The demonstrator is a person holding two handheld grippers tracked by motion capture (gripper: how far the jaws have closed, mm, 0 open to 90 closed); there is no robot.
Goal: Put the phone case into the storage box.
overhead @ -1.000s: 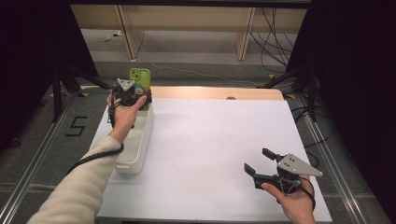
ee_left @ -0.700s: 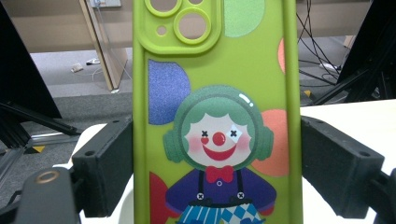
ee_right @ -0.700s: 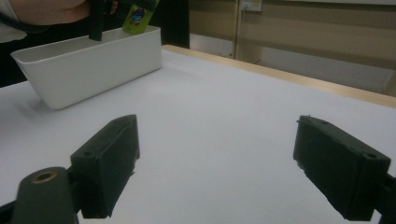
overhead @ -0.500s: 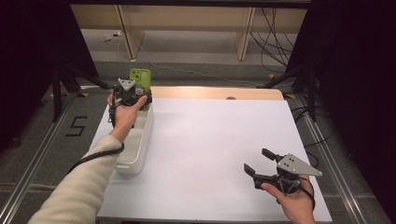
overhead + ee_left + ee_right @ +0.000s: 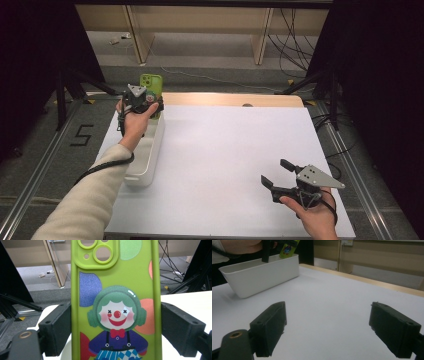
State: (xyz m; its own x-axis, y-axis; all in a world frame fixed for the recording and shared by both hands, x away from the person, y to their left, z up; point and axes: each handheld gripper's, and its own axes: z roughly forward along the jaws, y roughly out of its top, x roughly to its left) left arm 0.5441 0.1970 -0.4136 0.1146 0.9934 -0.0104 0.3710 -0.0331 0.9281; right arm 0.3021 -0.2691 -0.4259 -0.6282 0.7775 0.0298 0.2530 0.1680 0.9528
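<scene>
A lime-green phone case (image 5: 151,82) printed with a cartoon clown stands upright between the jaws of my left gripper (image 5: 148,101), which is shut on its long edges. In the left gripper view the case (image 5: 115,302) rises from the bottom edge to the top, camera cut-out uppermost. It hangs above the far end of a white oblong bin (image 5: 150,155). My right gripper (image 5: 274,171) is open and holds nothing, low over the table's near right part. The right gripper view shows its jaws wide apart (image 5: 328,325), with the bin (image 5: 262,272) and the case (image 5: 287,248) far off.
A white table top (image 5: 235,145) with a wooden strip (image 5: 225,99) along its far edge. The bin lies along the left side. Black stands and cables sit on the floor beyond and to both sides.
</scene>
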